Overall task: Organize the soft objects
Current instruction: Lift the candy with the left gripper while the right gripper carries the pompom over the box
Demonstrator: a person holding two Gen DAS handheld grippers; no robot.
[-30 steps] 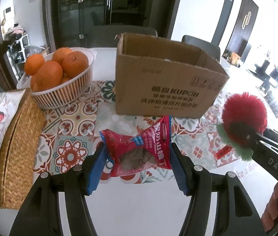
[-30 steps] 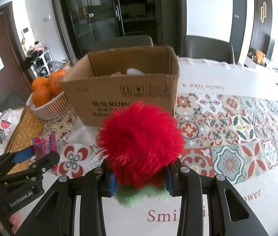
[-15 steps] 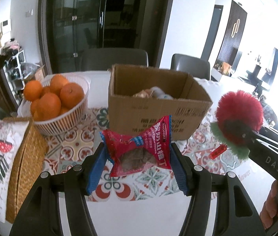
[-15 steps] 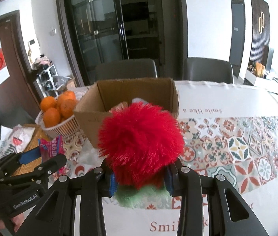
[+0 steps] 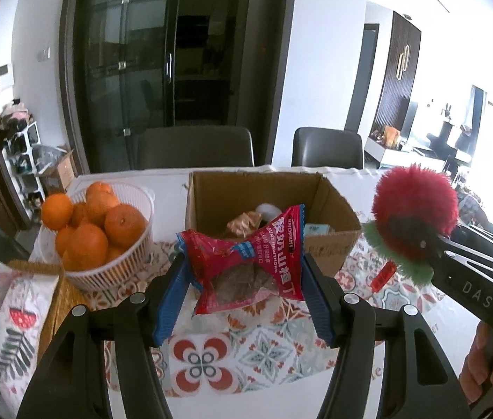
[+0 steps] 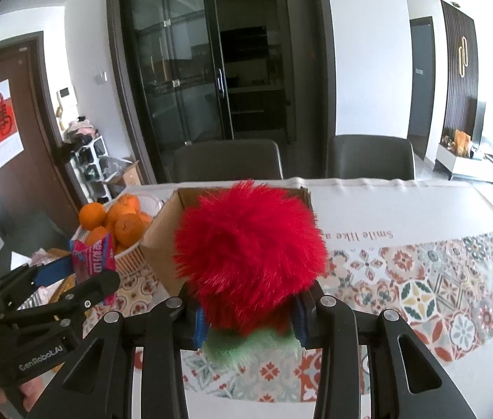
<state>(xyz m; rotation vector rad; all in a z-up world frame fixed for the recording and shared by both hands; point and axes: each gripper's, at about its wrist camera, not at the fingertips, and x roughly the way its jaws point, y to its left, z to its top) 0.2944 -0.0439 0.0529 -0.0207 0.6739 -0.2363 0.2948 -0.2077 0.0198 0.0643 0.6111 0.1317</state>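
My left gripper (image 5: 244,276) is shut on a red snack packet (image 5: 246,262) and holds it in the air in front of an open cardboard box (image 5: 330,241). The box holds several small items (image 5: 246,221). My right gripper (image 6: 248,317) is shut on a fluffy red plush ball with a green base (image 6: 246,255), also raised before the box (image 6: 159,251). The plush (image 5: 416,218) shows at the right of the left wrist view. The packet (image 6: 93,255) and left gripper (image 6: 75,279) show at the left of the right wrist view.
A white basket of oranges (image 5: 93,230) stands left of the box. A woven holder with a printed cloth (image 5: 12,314) sits at the near left. The table has a patterned tile cloth (image 6: 438,279). Two dark chairs (image 6: 225,160) stand behind the table.
Both grippers have risen with their loads, so the box's inside now shows from above. Both grips are unchanged.
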